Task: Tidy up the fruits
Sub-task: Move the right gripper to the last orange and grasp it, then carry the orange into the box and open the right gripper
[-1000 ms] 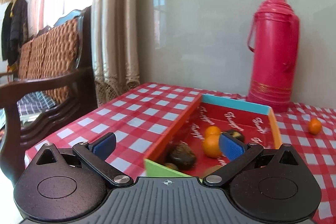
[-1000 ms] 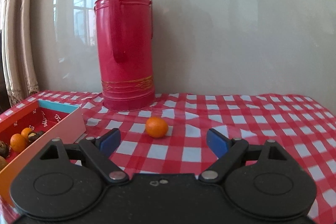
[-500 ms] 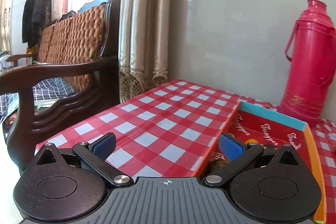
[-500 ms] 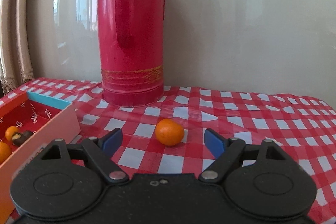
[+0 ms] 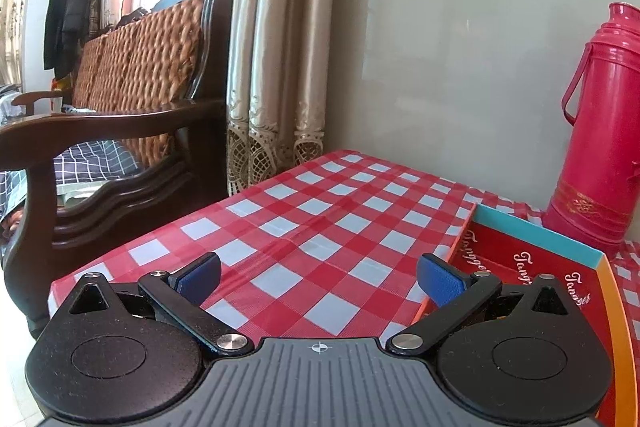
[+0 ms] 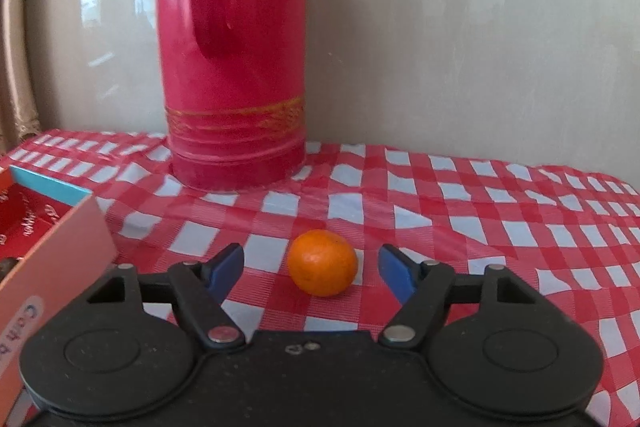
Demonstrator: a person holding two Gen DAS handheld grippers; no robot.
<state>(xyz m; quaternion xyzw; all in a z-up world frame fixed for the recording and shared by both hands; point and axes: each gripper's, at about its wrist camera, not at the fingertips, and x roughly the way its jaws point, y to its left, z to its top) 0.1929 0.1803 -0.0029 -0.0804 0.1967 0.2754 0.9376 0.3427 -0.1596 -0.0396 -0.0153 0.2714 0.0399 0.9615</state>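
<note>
A small orange mandarin point(image 6: 322, 262) lies on the red-and-white checked tablecloth in the right wrist view. My right gripper point(image 6: 311, 266) is open, and the mandarin sits between its blue pads without touching them. The red fruit box point(image 6: 60, 247) stands at the left; its inside wall shows in the left wrist view point(image 5: 532, 267), with the fruit in it hidden behind the gripper. My left gripper point(image 5: 318, 277) is open and empty over bare tablecloth, its right pad by the box's left wall.
A tall pink thermos point(image 6: 234, 67) stands close behind the mandarin, also at the right in the left wrist view point(image 5: 600, 131). A wall runs behind the table. A wooden wicker-backed chair point(image 5: 120, 131) and curtains point(image 5: 280, 67) stand beyond the table's left edge.
My right gripper moved forward until the mandarin came between its pads. My left gripper swung left, away from the box, so the fruit inside is out of sight.
</note>
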